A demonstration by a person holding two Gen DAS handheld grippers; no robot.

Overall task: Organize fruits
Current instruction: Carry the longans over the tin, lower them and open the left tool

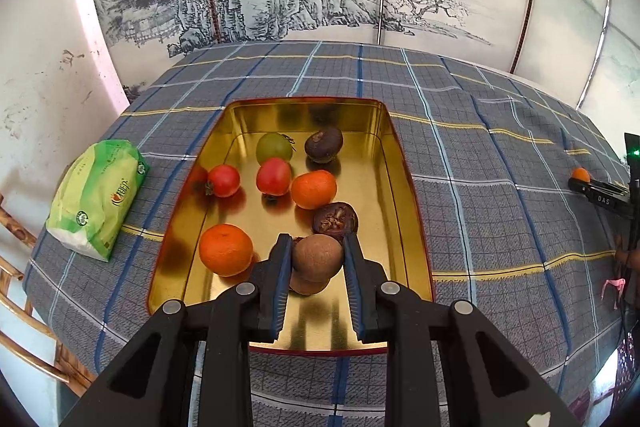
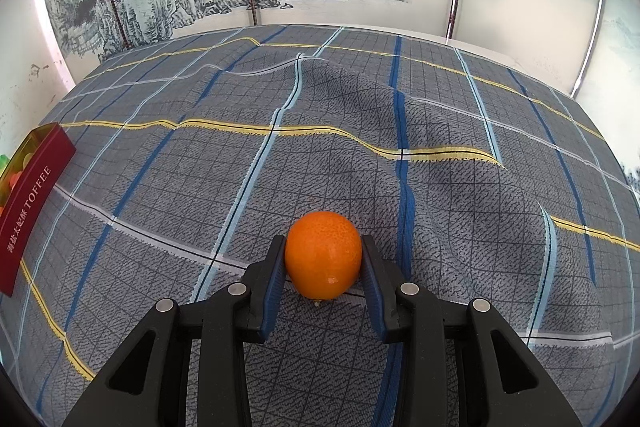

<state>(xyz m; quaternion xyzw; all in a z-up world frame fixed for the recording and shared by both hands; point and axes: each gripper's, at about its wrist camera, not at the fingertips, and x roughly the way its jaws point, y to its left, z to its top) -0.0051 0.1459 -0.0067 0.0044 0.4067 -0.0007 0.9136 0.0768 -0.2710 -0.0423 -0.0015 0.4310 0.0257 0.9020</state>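
A gold tin tray [image 1: 404, 163] with a red rim lies on the plaid cloth. In it are two oranges [image 1: 226, 249] [image 1: 314, 189], two red tomatoes [image 1: 223, 180] [image 1: 273, 176], a green fruit [image 1: 273, 147] and two dark brown fruits [image 1: 323, 144] [image 1: 334, 219]. My left gripper [image 1: 316, 255] is shut on a round tan-brown fruit [image 1: 317, 257] just above the tray's near floor. In the right wrist view my right gripper [image 2: 323, 257] is shut on an orange [image 2: 323, 254] resting on the cloth. That gripper and its orange [image 1: 580, 174] also show at the left view's far right edge.
A green and white tissue pack [image 1: 96, 197] lies left of the tray near the table edge. A red toffee tin side [image 2: 30, 207] sits at the far left of the right view. The cloth [image 2: 340, 99] is rumpled into folds behind the orange. A painted screen stands behind the table.
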